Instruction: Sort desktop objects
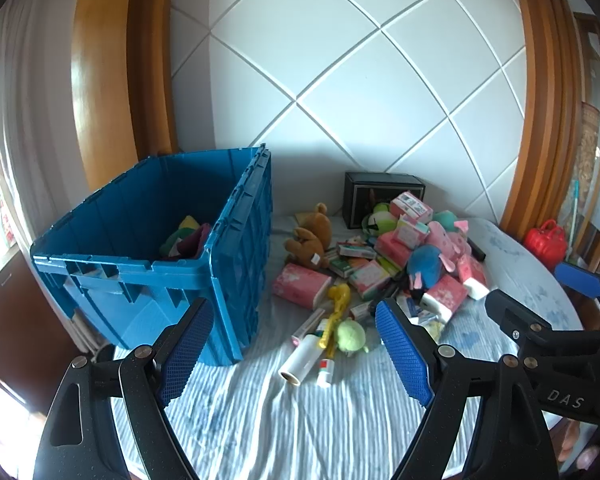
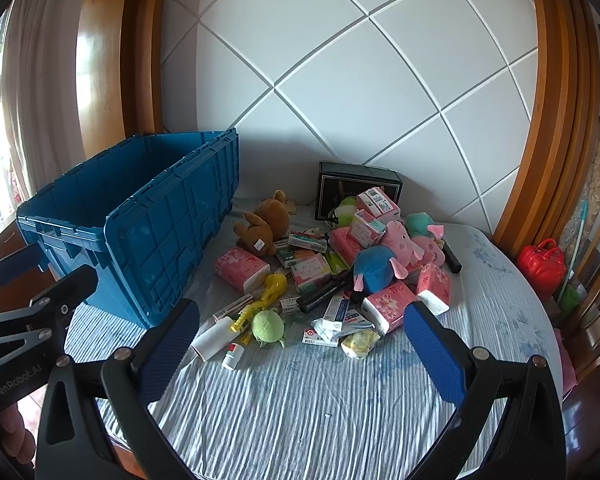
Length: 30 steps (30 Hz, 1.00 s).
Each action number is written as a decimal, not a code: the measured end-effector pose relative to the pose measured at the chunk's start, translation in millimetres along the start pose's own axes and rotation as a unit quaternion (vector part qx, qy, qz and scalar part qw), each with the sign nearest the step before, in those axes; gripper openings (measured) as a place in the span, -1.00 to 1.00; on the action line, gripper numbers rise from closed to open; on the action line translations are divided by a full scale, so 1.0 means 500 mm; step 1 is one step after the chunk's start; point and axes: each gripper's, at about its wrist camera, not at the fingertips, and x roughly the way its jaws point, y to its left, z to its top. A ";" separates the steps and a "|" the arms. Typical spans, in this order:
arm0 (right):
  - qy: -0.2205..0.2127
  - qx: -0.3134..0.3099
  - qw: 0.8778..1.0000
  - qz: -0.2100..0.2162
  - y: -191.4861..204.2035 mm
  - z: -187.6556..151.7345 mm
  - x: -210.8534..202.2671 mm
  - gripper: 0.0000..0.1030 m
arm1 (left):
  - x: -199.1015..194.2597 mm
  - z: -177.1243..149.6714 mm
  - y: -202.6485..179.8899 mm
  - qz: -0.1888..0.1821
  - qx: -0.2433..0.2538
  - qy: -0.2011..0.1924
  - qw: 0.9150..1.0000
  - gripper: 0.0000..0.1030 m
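A pile of small objects lies on the striped cloth: a brown plush bear, pink tissue packs, a blue plush, a pink pig plush, a green plush ball, a white roll and small boxes. A blue crate stands at the left with several soft items inside. My left gripper is open and empty, above the cloth in front of the pile. My right gripper is open and empty, also short of the pile.
A black box stands against the white tiled wall behind the pile. A red bag sits beyond the table's right edge. Curtains and wooden frames flank the scene.
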 end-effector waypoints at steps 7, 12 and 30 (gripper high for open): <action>0.001 -0.001 1.000 0.000 -0.002 -0.003 -0.001 1.00 | 0.001 -0.004 -0.002 0.001 0.001 0.000 1.000 0.63; 0.004 0.001 1.000 0.000 -0.005 -0.005 0.001 1.00 | 0.003 -0.005 -0.004 -0.002 0.000 0.002 1.000 0.63; 0.062 0.030 0.998 0.009 -0.125 -0.059 0.119 1.00 | 0.143 -0.034 -0.105 -0.028 -0.014 0.071 0.997 0.63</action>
